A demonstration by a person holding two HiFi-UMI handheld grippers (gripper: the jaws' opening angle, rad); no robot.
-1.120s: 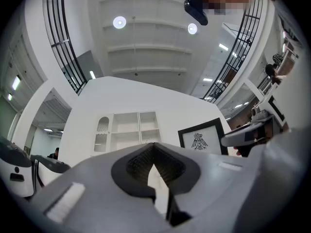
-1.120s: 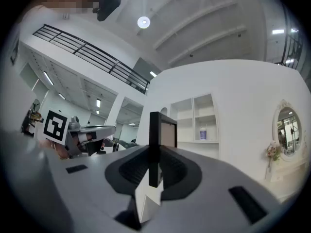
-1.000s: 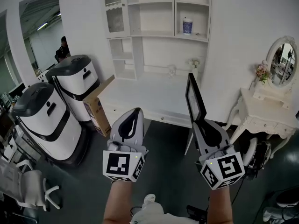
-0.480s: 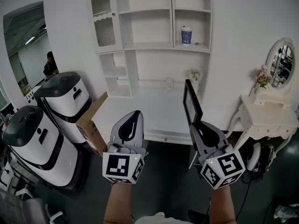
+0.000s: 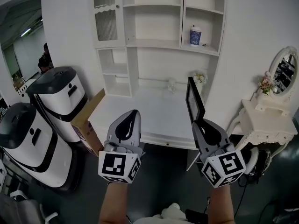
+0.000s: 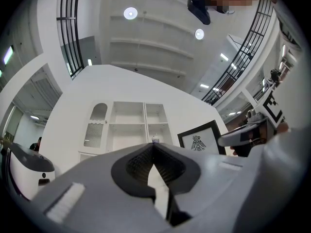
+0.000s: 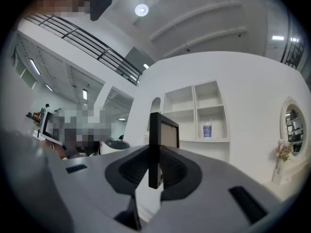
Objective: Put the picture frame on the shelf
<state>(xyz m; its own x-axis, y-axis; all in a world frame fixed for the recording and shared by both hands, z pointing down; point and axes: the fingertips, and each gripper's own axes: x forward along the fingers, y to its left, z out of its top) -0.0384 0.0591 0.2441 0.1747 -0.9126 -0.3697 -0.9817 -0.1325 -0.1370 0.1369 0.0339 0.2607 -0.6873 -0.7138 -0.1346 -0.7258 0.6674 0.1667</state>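
Vs one second ago: the shelf [image 5: 154,43] fills more of the head view and the cup [image 5: 195,35] has slid right and down in it. Both grippers sit at about the same spots, grip on the frame unchanged.

Left to right:
- Two white machines [image 5: 56,90] by the wall, with one box [image 5: 88,118] between them and the table [image 5: 140,108].
- Left gripper [image 5: 132,113] is over the table's front edge. Its fingers [image 6: 133,166] are clenched tip to tip, nothing between them.
- One cup stands in the shelf's right compartment.
- Right gripper [image 5: 196,123]: fingers [image 7: 131,171] clamp the one frame [image 5: 191,99] by its lower edge.
- The frame is upright and nearly edge-on to the head view. It is in the air over the table's right front, below the cup and not on the shelf.
- One small bunch of white flowers [image 5: 199,77] at the table's back right.
- Far right: one vanity [image 5: 266,120] with one oval mirror [image 5: 283,65] and one pink bouquet [image 5: 266,83].

Count: two grippers, one frame, one cup, two machines, one box.
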